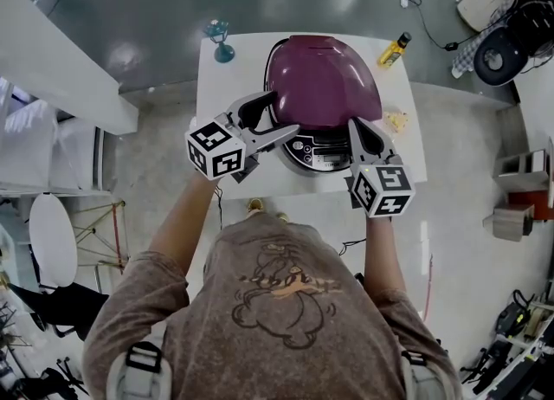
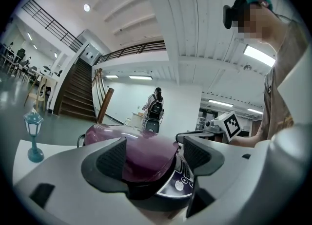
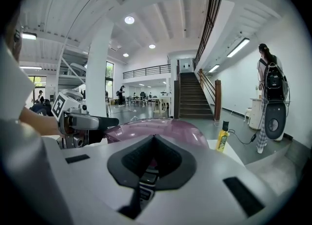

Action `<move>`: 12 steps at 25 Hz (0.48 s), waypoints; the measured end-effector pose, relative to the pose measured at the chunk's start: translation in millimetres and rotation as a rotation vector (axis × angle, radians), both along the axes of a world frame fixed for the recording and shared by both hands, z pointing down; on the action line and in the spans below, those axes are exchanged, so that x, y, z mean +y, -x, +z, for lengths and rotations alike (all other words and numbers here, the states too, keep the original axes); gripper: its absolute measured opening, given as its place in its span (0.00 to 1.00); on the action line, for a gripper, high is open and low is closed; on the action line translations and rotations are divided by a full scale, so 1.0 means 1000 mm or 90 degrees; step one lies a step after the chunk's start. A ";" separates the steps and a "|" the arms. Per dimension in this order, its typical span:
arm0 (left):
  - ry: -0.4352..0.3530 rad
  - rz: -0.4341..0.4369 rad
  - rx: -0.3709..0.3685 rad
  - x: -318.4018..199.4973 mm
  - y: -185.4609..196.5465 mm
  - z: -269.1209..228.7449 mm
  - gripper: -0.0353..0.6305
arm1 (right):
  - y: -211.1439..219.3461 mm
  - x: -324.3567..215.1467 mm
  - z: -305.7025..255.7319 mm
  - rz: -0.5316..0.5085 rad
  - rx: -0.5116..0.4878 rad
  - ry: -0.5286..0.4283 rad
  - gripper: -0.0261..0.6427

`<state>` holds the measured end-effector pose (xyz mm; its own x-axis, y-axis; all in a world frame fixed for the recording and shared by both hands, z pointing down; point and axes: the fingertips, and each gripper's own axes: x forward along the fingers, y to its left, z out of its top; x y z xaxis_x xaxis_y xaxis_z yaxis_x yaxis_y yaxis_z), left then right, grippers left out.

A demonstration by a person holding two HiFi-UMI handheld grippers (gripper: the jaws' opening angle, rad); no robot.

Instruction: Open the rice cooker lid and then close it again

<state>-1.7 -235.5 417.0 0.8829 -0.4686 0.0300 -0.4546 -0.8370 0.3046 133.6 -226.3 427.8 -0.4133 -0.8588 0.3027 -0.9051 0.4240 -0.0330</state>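
Observation:
A rice cooker with a glossy purple lid [image 1: 322,78] stands on the white table [image 1: 227,95], lid down, its control panel [image 1: 318,154] facing me. My left gripper [image 1: 279,114] is open at the cooker's front left. In the left gripper view the lid's front edge [image 2: 146,158] lies between the jaws; I cannot tell whether they touch it. My right gripper [image 1: 357,125] is shut on nothing at the cooker's front right, beside the panel. In the right gripper view the shut gripper [image 3: 154,143] points over the lid [image 3: 163,126], with the left gripper [image 3: 85,121] across from it.
A small teal lamp figurine [image 1: 221,43] stands at the table's far left corner. A yellow bottle [image 1: 394,50] lies at the far right, with a small pale object [image 1: 396,119] nearer. Grey floor surrounds the table; a person stands in the background [image 2: 153,107].

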 end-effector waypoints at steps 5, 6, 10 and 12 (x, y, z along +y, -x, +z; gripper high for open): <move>0.015 -0.002 -0.001 0.002 0.001 0.009 0.60 | 0.001 0.003 0.012 -0.001 0.002 0.027 0.05; 0.017 -0.002 -0.003 0.003 0.001 0.010 0.60 | 0.001 0.004 0.015 -0.002 0.002 0.032 0.05; 0.024 -0.002 -0.006 0.003 0.000 0.016 0.60 | 0.001 0.004 0.023 -0.007 0.009 0.051 0.05; 0.027 -0.002 -0.008 0.003 -0.001 0.018 0.60 | 0.001 0.004 0.026 -0.011 0.012 0.060 0.05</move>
<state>-1.0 -232.5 435.1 0.8805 -0.4700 0.0615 -0.4618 -0.8215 0.3345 132.6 -222.0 454.2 -0.4211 -0.8191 0.3895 -0.8986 0.4351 -0.0563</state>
